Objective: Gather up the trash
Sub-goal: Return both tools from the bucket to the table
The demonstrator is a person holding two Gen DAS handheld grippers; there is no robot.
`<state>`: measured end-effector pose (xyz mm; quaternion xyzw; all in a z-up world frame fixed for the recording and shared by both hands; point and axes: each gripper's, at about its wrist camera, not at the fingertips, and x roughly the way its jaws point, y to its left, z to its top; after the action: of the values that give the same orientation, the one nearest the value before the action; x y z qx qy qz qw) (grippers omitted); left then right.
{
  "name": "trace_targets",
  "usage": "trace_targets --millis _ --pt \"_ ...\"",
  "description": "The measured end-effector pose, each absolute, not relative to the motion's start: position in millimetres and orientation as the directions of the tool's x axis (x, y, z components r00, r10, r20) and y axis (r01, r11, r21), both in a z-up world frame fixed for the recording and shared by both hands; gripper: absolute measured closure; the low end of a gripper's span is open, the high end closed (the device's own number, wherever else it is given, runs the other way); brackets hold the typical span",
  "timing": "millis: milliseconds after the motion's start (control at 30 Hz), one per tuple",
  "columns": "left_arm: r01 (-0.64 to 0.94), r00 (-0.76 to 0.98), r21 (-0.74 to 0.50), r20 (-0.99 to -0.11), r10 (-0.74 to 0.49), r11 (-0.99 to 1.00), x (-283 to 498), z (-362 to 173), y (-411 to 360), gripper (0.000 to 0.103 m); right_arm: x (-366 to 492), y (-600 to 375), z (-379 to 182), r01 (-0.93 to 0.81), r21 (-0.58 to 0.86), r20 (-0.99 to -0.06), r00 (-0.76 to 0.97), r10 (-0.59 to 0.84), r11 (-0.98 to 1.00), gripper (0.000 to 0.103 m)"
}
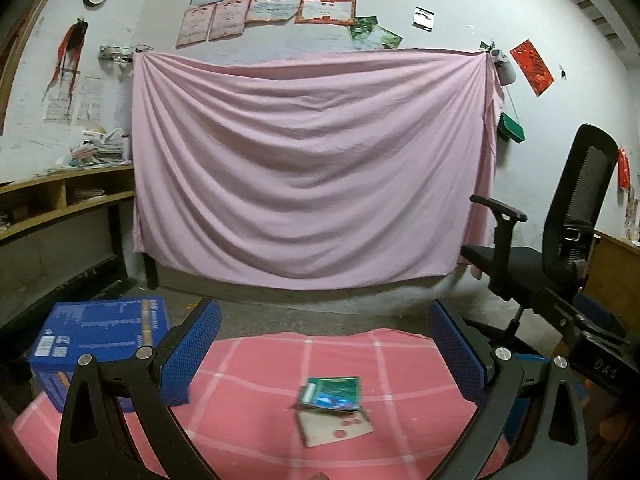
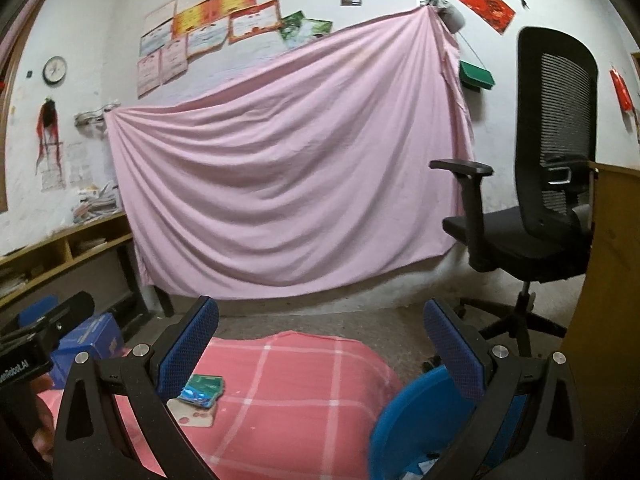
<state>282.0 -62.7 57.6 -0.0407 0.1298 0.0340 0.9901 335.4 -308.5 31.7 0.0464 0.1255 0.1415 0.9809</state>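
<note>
Both claws (image 1: 324, 344) (image 2: 320, 342) wide — nothing held.

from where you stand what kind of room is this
Probably a lived-in home study or bedroom: certificates pasted on the wall, a black office chair, and a wooden desk shelf stacked with books. A pink sheet hangs across the back wall.

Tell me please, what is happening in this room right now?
A person holds two grippers, both open and empty, above a pink checked cloth. The left gripper faces the trash: a green packet lying on a piece of cardboard. The right gripper hovers further right, near a blue bin. A blue box sits at the left. Nothing has been picked up yet.
</note>
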Motion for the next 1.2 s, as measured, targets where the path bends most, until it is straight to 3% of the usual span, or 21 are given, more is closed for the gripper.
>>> trace_targets --millis 367,1200 --pt "-0.139 0.958 -0.048 -0.26 0.122 0.989 276 45 -20 0.002 330 -264 28 -0.336 0.077 -0.169 0.924 0.344 0.939 0.0" --pt "-0.195 0.937 -0.083 -0.308 0.161 0.977 282 14 16 0.002 343 -215 -2 -0.392 -0.009 -0.29 0.882 0.372 0.92 0.0"
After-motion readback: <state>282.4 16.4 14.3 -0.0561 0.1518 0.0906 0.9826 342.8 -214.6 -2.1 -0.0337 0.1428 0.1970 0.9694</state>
